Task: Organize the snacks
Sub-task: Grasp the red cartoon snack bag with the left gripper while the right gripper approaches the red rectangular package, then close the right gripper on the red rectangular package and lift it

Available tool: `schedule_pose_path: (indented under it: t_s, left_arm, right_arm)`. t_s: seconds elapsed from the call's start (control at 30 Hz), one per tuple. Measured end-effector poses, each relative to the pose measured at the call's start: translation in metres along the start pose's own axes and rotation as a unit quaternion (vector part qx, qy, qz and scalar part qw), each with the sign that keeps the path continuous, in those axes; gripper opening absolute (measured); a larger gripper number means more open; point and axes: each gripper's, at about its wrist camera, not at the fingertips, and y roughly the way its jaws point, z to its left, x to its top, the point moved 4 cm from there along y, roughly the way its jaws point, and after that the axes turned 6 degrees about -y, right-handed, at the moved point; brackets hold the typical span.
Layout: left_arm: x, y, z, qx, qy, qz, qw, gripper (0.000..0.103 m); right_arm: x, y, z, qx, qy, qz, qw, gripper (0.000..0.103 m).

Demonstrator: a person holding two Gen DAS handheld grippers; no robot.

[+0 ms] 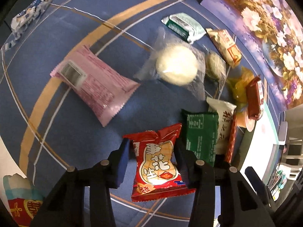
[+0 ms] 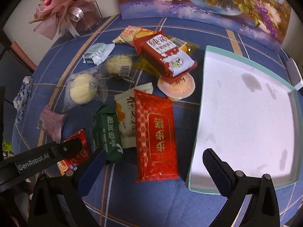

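i have the red peanut packet (image 1: 158, 167) clamped between the blue pads of my left tool (image 1: 152, 162), down at the near edge of the snack pile on the counter (image 1: 62, 32); the pads press its two sides and the wrapper crinkles at the top. in the right wrist view the same packet (image 2: 75, 152) shows only partly, behind the left tool's black arm

just beside it on the right lies a green packet (image 1: 200, 134), then a white packet with dark lettering (image 1: 225, 124), and a long red packet with gold print (image 2: 157, 138) next to that. further out on the left sits a pink packet (image 1: 94, 85), tilted. beyond it are two round pale cakes in clear wrappers (image 1: 177, 64), a mint-and-silver packet (image 1: 184, 27), a cream-and-orange packet (image 1: 225, 45), a dark red packet (image 2: 166, 56) resting on top of a peach-lidded cup (image 2: 178, 89), and a blue-and-white wrapper (image 1: 28, 19) well apart at the far edge

my right tool (image 2: 153, 162) stands wide apart with nothing between its fingers, over the near end of the long red packet. to its right is a shallow teal-rimmed tray (image 2: 200, 117) with a white floor. a flower painting (image 2: 208, 1) leans at the back
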Motion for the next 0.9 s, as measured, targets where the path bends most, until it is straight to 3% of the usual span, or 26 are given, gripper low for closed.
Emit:
schedule_pose_path:
  t_s: [0.1, 0.33, 0.9]
  left_arm:
    - [0.006, -0.005, 0.000, -0.004, -0.001, -0.001, 1.0000, 0.048]
    - [0.017, -0.017, 0.004, -0.013, 0.001, 0.004, 0.9999, 0.048]
    - [0.015, 0.004, -0.018, -0.003, 0.008, 0.010, 0.9999, 0.048]
  right_arm:
    - [0.006, 0.003, -0.001, -0.011, 0.005, -0.017, 1.000, 0.088]
    - [0.007, 0.023, -0.006, -0.021, 0.015, 0.006, 1.000, 0.064]
    - [0.011, 0.043, -0.017, -0.007, 0.041, 0.008, 0.999, 0.042]
